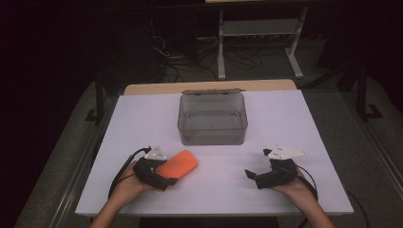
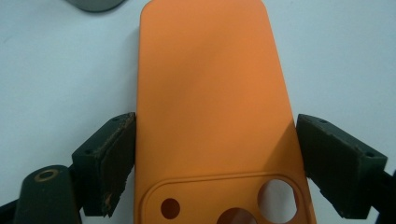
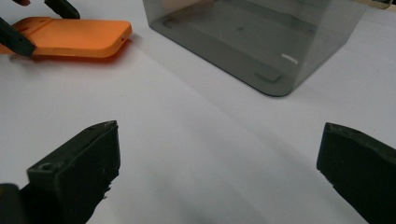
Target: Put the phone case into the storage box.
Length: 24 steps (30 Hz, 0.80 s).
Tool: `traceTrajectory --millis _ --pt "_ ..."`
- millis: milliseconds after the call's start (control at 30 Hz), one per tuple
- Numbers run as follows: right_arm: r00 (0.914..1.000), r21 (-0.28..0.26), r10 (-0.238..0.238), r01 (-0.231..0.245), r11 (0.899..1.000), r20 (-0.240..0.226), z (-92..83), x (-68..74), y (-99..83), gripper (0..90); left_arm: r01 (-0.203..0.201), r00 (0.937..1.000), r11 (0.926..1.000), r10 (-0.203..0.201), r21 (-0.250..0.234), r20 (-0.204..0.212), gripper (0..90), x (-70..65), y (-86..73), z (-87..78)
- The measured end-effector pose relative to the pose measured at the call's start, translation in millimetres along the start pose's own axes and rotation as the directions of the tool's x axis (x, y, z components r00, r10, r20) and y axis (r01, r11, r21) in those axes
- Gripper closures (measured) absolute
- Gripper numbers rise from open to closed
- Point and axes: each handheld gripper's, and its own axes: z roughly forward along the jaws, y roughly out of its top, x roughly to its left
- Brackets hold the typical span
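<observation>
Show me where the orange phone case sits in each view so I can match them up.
High view: orange phone case lower left, at the left claw.
Left gripper view: it runs up the centre between the claw's pads, camera cutouts at the bottom.
Right gripper view: top left corner, lying flat.
Shared landmark: the smoky clear plastic box beyond the case.

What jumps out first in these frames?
The bright orange phone case on the white table, near the front left. It lies between the pads of the left gripper, camera cutouts toward the gripper. Next is the smoky clear plastic box at the table's middle, toward the back, while the right gripper sits open with nothing between its pads at the front right.
</observation>
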Motion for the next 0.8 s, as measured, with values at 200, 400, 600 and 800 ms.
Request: traceTrajectory --millis 200,400,600,800 --pt "1.0 0.0 0.004 -0.004 1.0 -0.001 0.3 -0.2 0.0 0.0 -0.01 0.9998 0.9997 0.01 -0.023 0.014 15.0 1.7 1.9 -5.7" --pt "1.0 0.001 0.006 -0.006 1.0 0.003 -0.2 -1.2 0.0 0.0 -0.025 0.9994 0.999 0.026 -0.036 0.024 15.0 0.8 5.1 -8.2" --pt "1.0 0.002 0.006 -0.006 1.0 0.004 0.2 -0.7 -0.1 0.0 -0.041 0.9979 0.9976 0.043 -0.056 0.049 15.0 0.2 9.3 -11.0" --pt "1.0 0.003 0.005 -0.005 1.0 0.002 0.6 -0.5 0.0 0.0 -0.071 0.9951 0.9963 0.074 -0.049 0.065 15.1 -1.0 16.5 -9.6"
